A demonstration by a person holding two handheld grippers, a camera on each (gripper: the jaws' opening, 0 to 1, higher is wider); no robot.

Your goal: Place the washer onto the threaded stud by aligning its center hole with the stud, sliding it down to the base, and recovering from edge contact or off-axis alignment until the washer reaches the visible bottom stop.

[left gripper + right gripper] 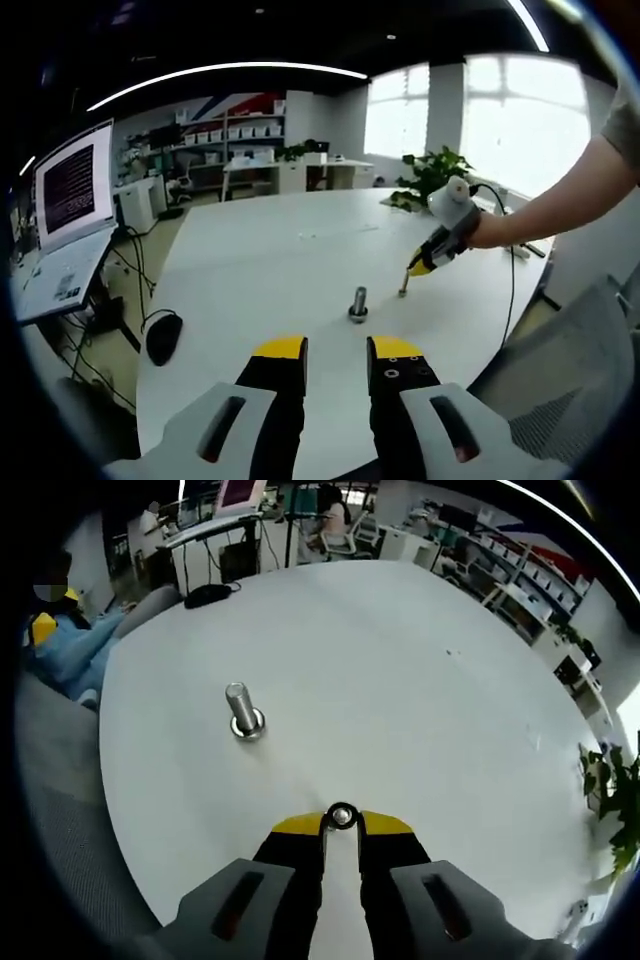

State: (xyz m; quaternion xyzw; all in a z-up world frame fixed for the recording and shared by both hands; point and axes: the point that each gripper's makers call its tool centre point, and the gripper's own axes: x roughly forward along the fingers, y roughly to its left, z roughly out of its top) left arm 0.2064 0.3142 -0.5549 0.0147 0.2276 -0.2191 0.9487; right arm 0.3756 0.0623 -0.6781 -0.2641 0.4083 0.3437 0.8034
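A short threaded steel stud (358, 303) stands upright on its wide base on the white table (260, 260). In the left gripper view my left gripper (337, 352) is open just short of the stud, with nothing between its yellow-tipped jaws. The right gripper (414, 268) comes in from the right, a hand holding it, with the small washer (403, 291) at its tip, right of the stud. In the right gripper view my right gripper (342, 823) is shut on the washer (342, 816), held edge-on. The stud (243, 712) stands to the upper left, well apart from it.
A black mouse (164, 336) with its cable lies near the table's left edge, beside a laptop (75, 190) on a side stand. A potted plant (435, 175) sits at the far right of the table. A grey chair (570, 390) stands at the right.
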